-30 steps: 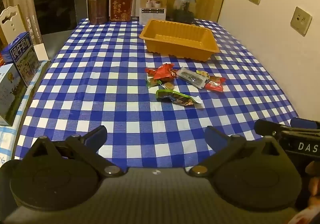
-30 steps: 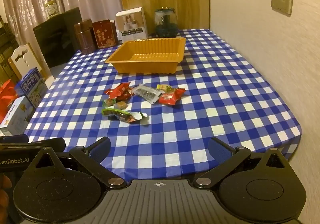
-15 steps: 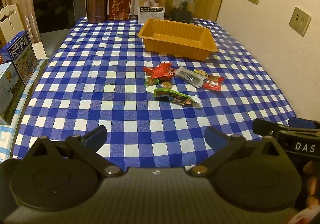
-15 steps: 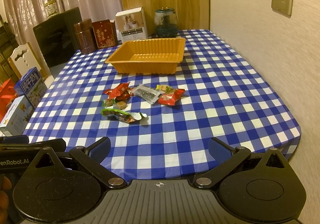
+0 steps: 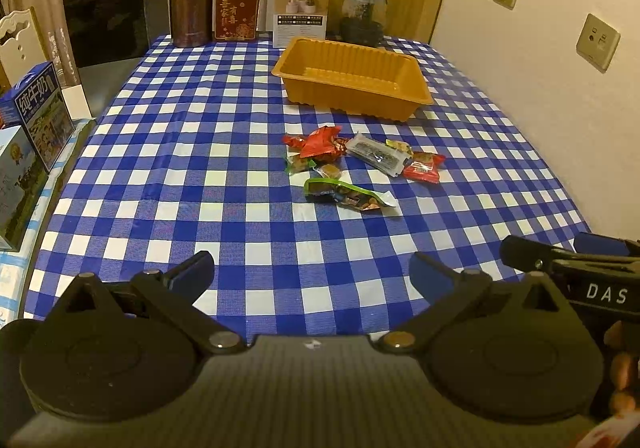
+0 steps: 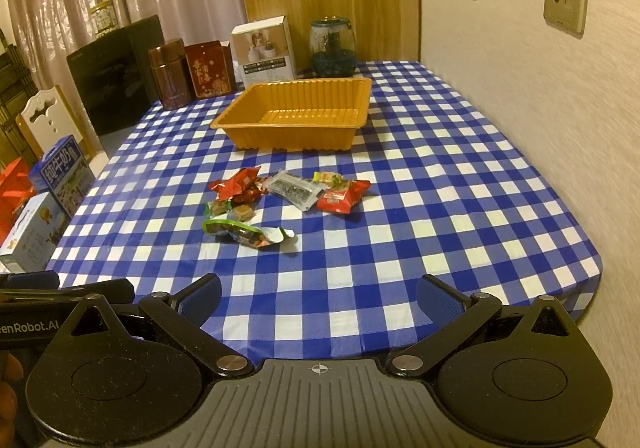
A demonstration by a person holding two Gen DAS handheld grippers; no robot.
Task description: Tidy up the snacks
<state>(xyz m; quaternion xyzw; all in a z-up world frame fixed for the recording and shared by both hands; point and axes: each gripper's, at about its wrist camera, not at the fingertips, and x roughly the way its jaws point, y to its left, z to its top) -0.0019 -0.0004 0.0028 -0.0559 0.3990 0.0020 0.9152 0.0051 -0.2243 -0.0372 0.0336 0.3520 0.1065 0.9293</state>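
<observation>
A: Item one, the container?

B: One orange tray (image 5: pixel 352 86), empty, standing toward the far edge of the table (image 5: pixel 168 168), which wears a blue-and-white checked cloth. Nothing has gone into it, so by my reading the sorting has not begun.

A: Item two, the snacks?

B: One loose cluster mid-table, just on the near side of the tray and apart from it. Contents: a red packet (image 5: pixel 320 142), a clear-wrapped bar (image 5: pixel 376 158), a second red packet (image 5: pixel 424 168) at the end nearer the wall-side edge, a small brown sweet (image 5: pixel 330 171), and a long green-trimmed packet (image 5: pixel 348 197) nearest the front edge. A few smaller pieces sit among them; I cannot count them surely.

A: Tools?

B: Left gripper (image 5: pixel 312 274) and right gripper (image 6: pixel 320 298), both over the near edge, fingers spread wide, each holding nothing, well apart from the snacks.

A: Outstanding?

B: All of it, as I judge: every packet waits to be moved into the tray.

A: Sundries?

B: Tins, boxes and a jar line the far edge.
</observation>
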